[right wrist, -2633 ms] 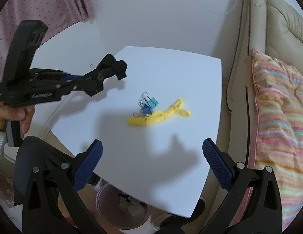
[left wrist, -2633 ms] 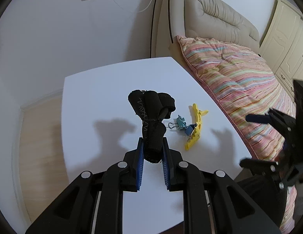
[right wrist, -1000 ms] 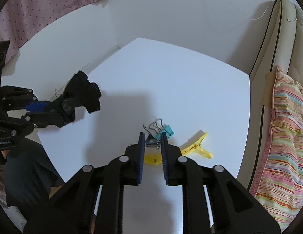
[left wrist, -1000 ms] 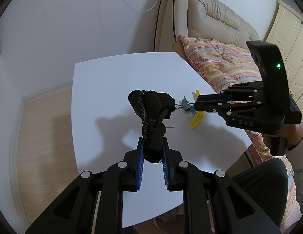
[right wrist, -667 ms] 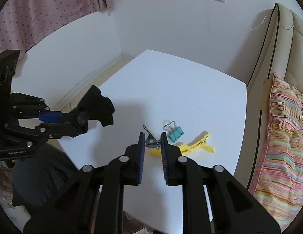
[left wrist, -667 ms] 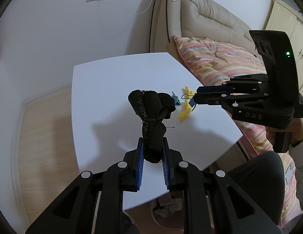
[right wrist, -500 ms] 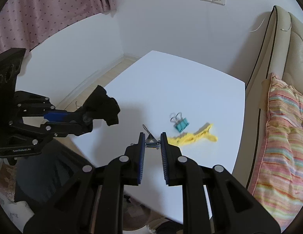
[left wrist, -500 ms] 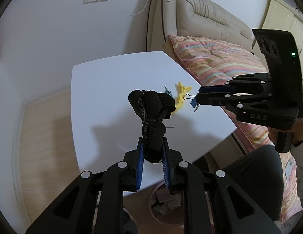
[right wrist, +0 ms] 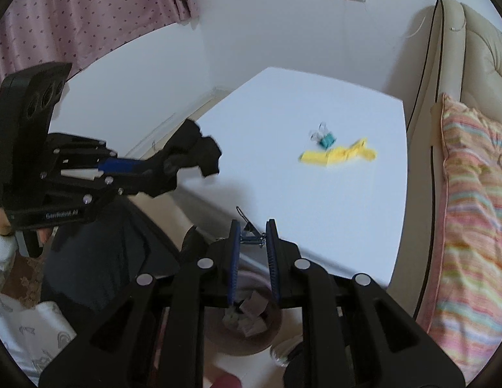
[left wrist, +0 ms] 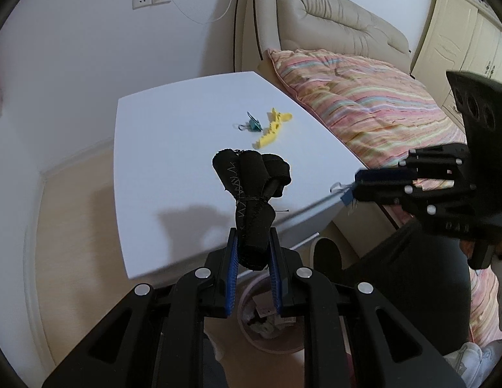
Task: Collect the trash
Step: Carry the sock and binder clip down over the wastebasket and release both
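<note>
My left gripper is shut on a black cloth bundle and holds it over the white table's near edge; it also shows in the right wrist view. My right gripper is shut on a blue binder clip, above the pink trash bin. The right gripper shows in the left wrist view with the clip. The bin sits on the floor below the table's edge. A teal binder clip and a yellow clip lie on the table.
A bed with a striped pink quilt and a beige headboard stands right of the table. A pink curtain hangs at the left. Cream cabinets are far right. The person's dark-trousered legs are beside the bin.
Both grippers have drawn back from the table towards its near edge, above the bin. The right gripper lifted the blue binder clip off the table. The left still holds the black bundle.
</note>
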A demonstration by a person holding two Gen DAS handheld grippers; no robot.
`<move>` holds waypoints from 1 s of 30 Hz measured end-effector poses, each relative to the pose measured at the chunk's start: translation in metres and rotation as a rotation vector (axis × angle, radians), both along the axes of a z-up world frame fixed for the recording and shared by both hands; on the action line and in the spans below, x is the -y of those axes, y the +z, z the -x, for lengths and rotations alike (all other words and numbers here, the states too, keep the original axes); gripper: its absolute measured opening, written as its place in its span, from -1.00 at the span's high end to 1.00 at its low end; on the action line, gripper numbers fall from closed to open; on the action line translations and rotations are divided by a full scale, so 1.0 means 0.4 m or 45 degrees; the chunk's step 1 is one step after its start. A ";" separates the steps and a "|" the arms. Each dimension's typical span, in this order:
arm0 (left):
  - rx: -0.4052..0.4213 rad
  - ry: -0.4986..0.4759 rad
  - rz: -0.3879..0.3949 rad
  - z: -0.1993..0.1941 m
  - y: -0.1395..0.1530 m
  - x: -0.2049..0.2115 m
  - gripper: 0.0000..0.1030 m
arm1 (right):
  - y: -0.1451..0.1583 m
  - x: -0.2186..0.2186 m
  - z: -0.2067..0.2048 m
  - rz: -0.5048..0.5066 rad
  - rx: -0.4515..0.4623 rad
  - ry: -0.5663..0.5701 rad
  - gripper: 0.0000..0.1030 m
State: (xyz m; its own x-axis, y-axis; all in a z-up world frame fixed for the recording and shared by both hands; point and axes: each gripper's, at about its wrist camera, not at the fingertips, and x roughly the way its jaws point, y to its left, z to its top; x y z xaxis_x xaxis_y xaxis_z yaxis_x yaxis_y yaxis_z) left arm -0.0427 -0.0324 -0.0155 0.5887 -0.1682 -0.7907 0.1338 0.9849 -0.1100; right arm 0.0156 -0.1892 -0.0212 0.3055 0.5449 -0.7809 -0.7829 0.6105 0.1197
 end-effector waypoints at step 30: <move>-0.072 0.039 0.039 0.081 -0.078 -0.002 0.67 | -0.206 -0.004 0.078 0.074 -0.164 -0.023 -0.83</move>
State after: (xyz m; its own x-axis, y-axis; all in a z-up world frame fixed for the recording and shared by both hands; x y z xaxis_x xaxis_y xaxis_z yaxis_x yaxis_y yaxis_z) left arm -0.0752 -0.0314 -0.0465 0.5485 -0.1753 -0.8176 0.0961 0.9845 -0.1466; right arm -0.0157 -0.1876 -0.1036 0.2101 0.4931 -0.8442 -0.7522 0.6331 0.1826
